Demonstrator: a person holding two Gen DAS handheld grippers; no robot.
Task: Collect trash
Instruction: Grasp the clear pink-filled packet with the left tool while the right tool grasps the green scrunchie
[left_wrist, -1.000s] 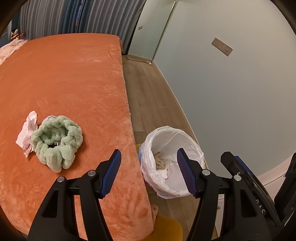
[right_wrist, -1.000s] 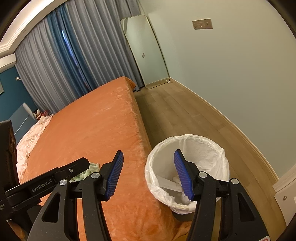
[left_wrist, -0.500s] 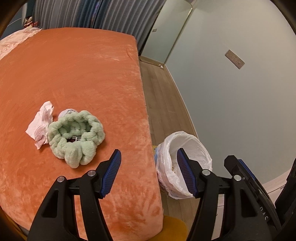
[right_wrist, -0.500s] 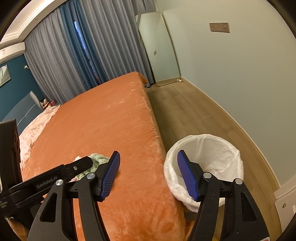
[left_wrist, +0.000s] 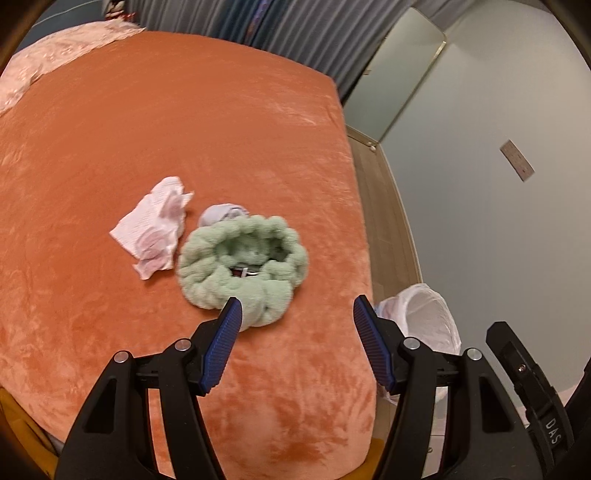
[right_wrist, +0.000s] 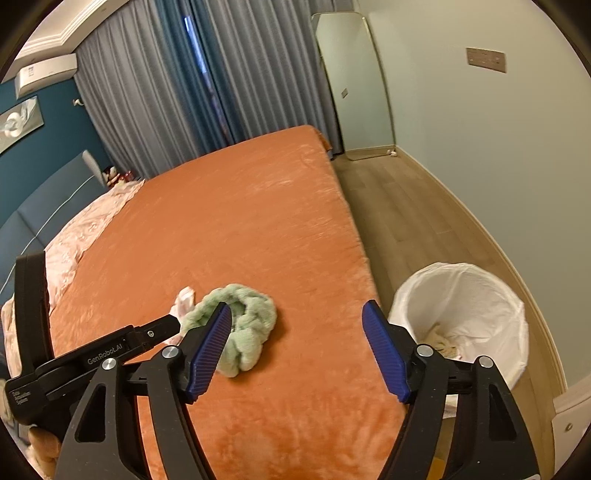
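Left black two-finger tool with blue ribbed pads (left_wrist: 297, 345) held level, jaws spread wide, nothing between them. Right black blue-padded tool (right_wrist: 297, 352) likewise gaping and empty, its partner's body at nine o'clock.

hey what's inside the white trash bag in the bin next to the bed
In the right wrist view, the white trash bag holds a beige crumpled wad at the bottom. The near part of the bottom is hidden behind the right gripper, so anything more there cannot be seen.

Plush velvety blanket (left_wrist: 184, 122); crumpled paper tissue (left_wrist: 153, 225)
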